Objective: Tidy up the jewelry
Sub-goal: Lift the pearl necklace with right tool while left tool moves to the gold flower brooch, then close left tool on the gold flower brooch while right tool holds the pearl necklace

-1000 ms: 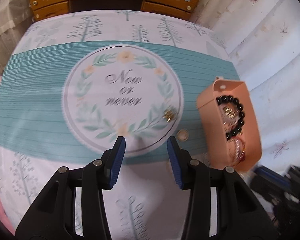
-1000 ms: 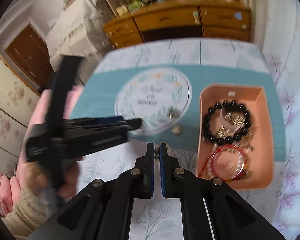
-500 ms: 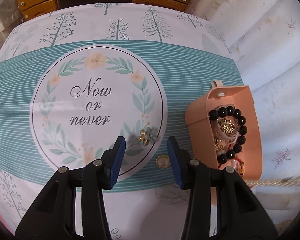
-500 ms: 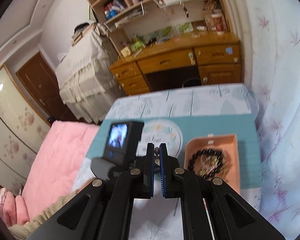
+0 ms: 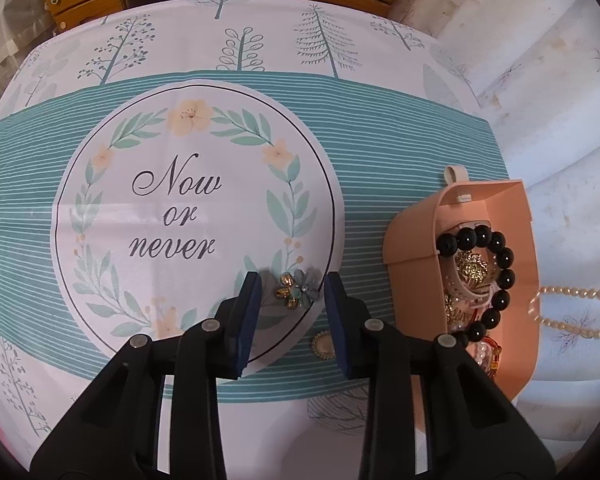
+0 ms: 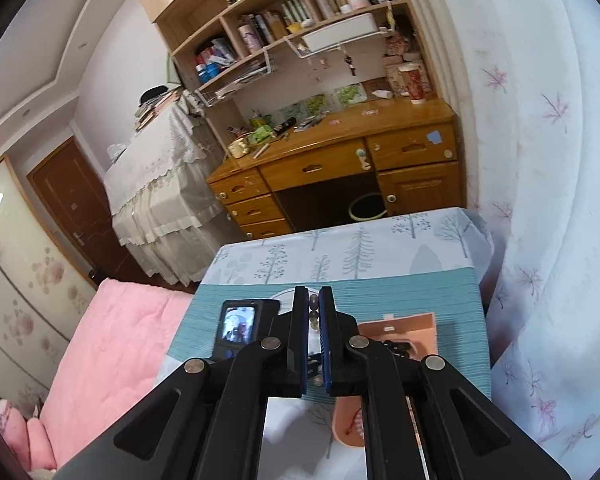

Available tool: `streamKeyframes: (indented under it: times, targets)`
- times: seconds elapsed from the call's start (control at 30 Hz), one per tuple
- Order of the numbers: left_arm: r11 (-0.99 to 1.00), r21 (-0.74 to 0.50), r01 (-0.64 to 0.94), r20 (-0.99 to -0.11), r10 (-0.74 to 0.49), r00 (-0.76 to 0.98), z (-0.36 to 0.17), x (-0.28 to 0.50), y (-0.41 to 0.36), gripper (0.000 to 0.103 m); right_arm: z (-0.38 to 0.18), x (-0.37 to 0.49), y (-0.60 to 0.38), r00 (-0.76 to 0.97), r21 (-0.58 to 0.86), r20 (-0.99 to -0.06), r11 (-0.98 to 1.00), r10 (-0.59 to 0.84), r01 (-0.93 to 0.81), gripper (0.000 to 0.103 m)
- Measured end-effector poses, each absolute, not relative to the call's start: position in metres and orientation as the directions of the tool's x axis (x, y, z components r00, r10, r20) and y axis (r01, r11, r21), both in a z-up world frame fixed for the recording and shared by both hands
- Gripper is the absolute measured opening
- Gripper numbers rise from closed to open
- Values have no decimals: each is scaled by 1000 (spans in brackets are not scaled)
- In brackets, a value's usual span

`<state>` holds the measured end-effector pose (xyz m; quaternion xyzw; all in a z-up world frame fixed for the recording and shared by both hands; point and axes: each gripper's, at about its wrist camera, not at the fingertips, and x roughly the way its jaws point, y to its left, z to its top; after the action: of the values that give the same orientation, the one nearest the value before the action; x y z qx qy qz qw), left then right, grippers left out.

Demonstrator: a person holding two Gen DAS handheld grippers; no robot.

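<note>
Blue pads of the left gripper [image 5: 290, 294] point steeply down at the tablecloth [image 5: 360, 136], closing in on either side of a flower brooch [image 5: 294, 289] that lies between them on the rim of the printed "Now or never" circle; the pads do not press on it. Just near and right of it, beside the right pad, lies an oval pearl brooch [image 5: 323, 345]. Further right stands the peach tray [image 5: 410, 248], holding a black bead bracelet [image 5: 486, 278], gold pieces and a red cord. A pearl necklace [image 5: 572, 308] stretches across the pale curtain at the far right. The right gripper [image 6: 313, 306] is raised above the table, tilted moderately down, clenched on a string of pearl beads [image 6: 313, 314] seen in the narrow slit between its pads. Beyond it stand a wooden desk [image 6: 340, 164] and bookshelves.
</note>
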<state>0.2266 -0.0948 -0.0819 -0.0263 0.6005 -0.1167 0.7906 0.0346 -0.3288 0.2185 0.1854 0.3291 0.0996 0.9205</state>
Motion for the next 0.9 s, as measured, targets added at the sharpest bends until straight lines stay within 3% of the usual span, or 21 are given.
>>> streamKeyframes:
  times: [0.3,0.57,0.9]
  targets:
    - [974,-138,181,-941,-186,282,-82,225,-107,14,177,45,-349,741,401,-620,916,257,18,5]
    - [972,-107,209,-915,-178,363,-60,212,-114,14,160,47,-354,747,398,-621,917,239,37,5]
    - [942,-148,300,-863,-271,426,7,181,-122,14,176,23,-352,791,366,-577,930,203,28,5]
